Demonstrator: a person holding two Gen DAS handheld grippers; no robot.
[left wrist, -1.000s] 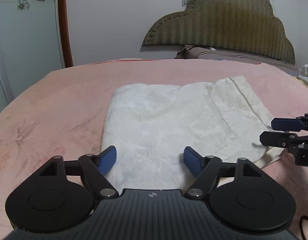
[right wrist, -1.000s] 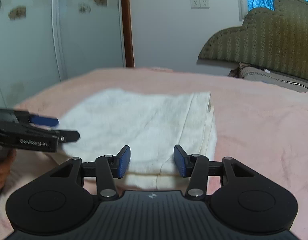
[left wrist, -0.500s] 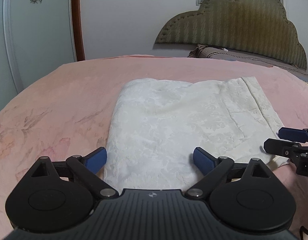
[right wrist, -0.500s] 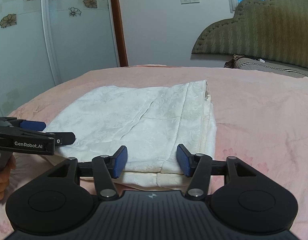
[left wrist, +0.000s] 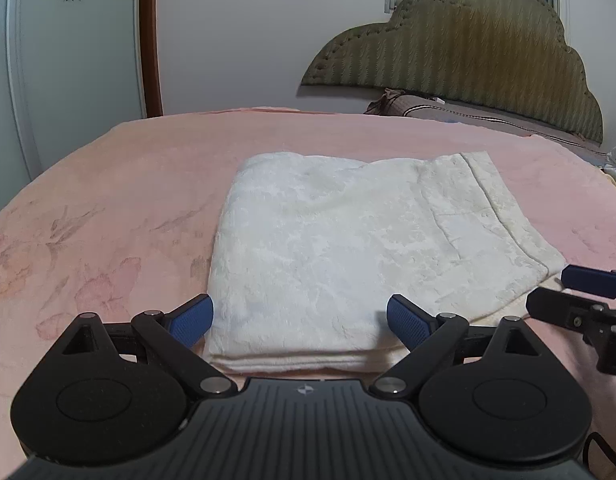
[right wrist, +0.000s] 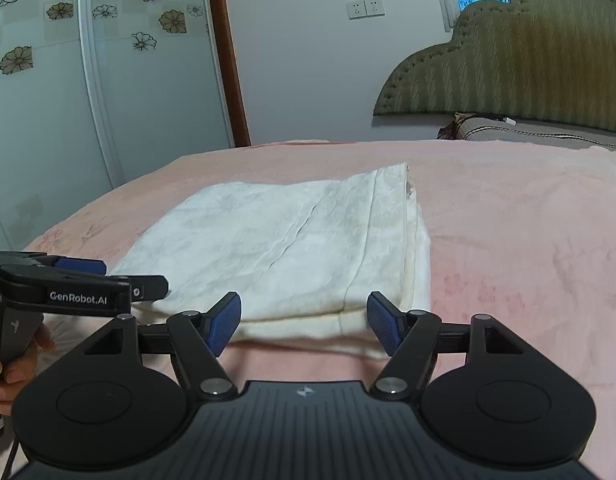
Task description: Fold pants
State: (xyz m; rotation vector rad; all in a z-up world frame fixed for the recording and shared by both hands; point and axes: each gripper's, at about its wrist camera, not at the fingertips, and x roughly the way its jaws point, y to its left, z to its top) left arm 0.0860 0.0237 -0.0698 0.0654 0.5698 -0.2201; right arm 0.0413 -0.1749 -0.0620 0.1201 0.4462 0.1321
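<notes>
White pants (left wrist: pixel 347 248) lie folded into a thick rectangle on the pink bedspread (left wrist: pixel 108 200). My left gripper (left wrist: pixel 300 316) hovers at their near edge, open wide, its blue pads (left wrist: pixel 192 316) clear of the cloth. Seen from the right wrist, the pants (right wrist: pixel 288 248) show their hem side on the right. My right gripper (right wrist: pixel 304 316) is low at the near corner with its jaws opening; the folded edge lies between the pads, untouched. Each gripper shows in the other's view: the right gripper (left wrist: pixel 579 292) at the right edge and the left gripper (right wrist: pixel 108 280) at the left, held by a hand (right wrist: pixel 12 364).
An olive padded headboard (left wrist: pixel 467 60) and a grey pillow (left wrist: pixel 447 108) stand at the far right of the bed. A flowered wardrobe door (right wrist: pixel 68 80) and a brown door frame (right wrist: pixel 228 60) are to the left. Bare bedspread (right wrist: pixel 527 220) stretches to the right of the pants.
Both grippers' jaws have spread wider, the left first and then the right. Both have drawn slightly back, so the near folded edge of the pants now shows.
</notes>
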